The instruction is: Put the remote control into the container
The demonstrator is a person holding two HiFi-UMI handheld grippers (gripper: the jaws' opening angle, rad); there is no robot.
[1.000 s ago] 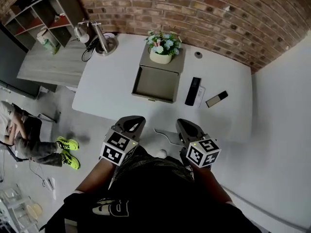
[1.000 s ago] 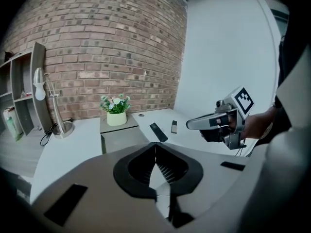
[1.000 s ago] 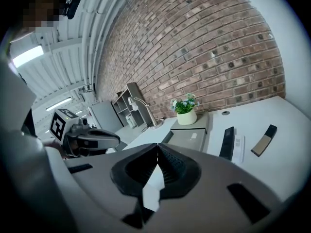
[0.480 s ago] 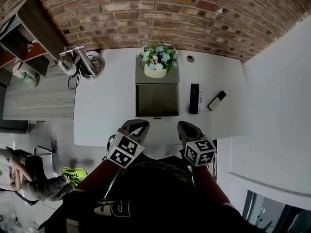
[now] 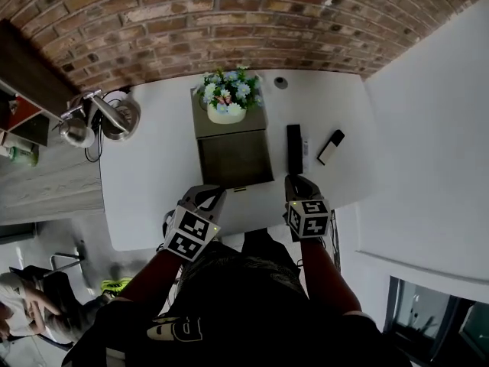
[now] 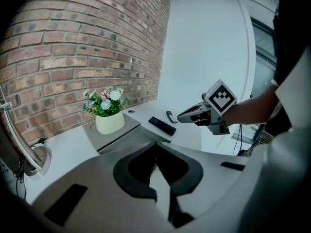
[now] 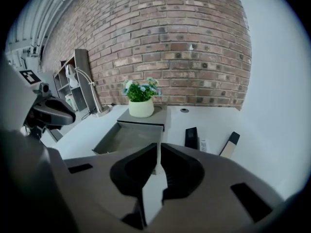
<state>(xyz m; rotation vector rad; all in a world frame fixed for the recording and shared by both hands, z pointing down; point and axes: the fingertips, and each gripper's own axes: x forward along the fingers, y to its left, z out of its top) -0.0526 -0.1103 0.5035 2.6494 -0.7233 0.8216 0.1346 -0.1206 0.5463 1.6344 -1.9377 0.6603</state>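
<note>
"So where is the black remote control (image 5: 294, 149)?"

"Flat on the white table (image 5: 145, 182), just right of the grey container (image 5: 235, 159) and outside it, its length running near to far. A small white item (image 5: 305, 148) lies against its right side. A slim black-and-beige remote (image 5: 331, 147) rests farther right, at an angle."

"And the container?"

"It is a grey box with its drawer pulled out toward the near edge. A pale pot of blue and white flowers (image 5: 227, 102) stands on the far, covered part. A brick wall backs the table, and a silver desk lamp (image 5: 103, 113) stands at the far left."

"What of the two grippers?"

"A person holds both over the table's near edge. The right gripper (image 5: 294, 182) has its jaws pressed together with nothing between them. Its tips are near the remote's near end, and in the right gripper view the remote lies ahead and slightly right of them, not touching. The left gripper (image 5: 214, 193) also has its jaws together on nothing. It sits by the near left corner of the drawer, well apart from the remote."
</note>
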